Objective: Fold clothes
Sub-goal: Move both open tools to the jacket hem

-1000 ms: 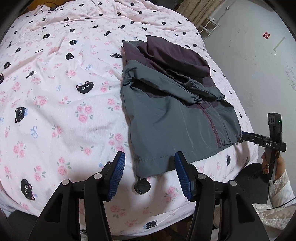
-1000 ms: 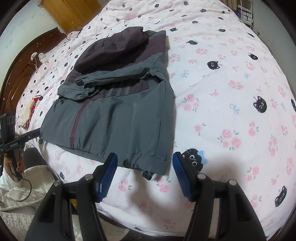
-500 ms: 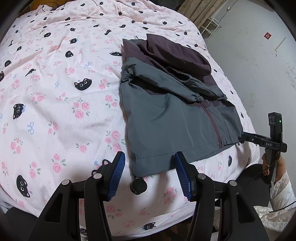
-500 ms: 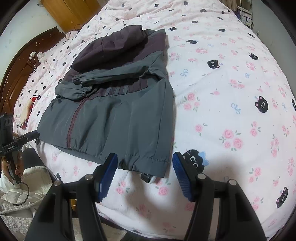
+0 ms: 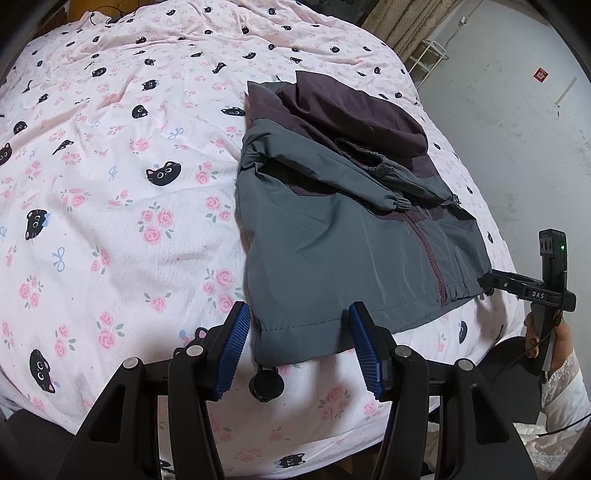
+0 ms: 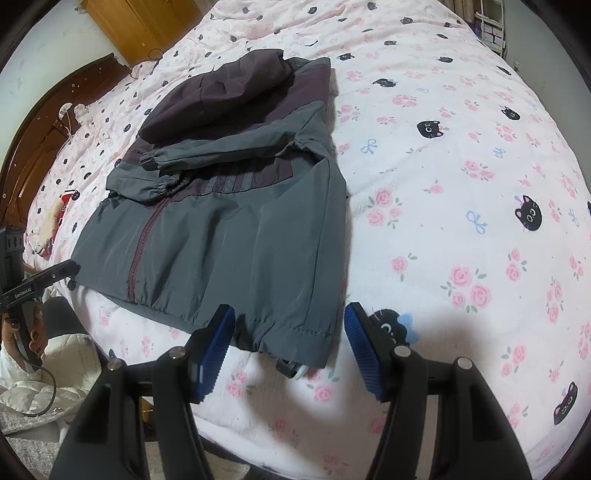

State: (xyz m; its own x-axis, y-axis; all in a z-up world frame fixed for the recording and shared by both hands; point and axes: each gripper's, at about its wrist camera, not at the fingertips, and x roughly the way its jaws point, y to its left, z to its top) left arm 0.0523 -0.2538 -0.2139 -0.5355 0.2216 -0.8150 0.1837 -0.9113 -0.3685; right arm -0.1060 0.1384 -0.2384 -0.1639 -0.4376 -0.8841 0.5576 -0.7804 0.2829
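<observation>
A grey and dark purple hooded jacket lies flat on the bed, both sleeves folded across its chest and the hood laid on top. It also shows in the right wrist view. My left gripper is open, its blue pads on either side of the jacket's hem corner, just above the sheet. My right gripper is open in the same way around the opposite hem corner. A drawstring toggle hangs below the hem.
The bed has a pink sheet with black cats and roses. A wooden headboard and wardrobe stand beyond. A grey wall is at the right. The bed's front edge is just under both grippers.
Both grippers have edged forward to the jacket's hem, so the hem corners now lie between the open pads. The jacket has not moved.
</observation>
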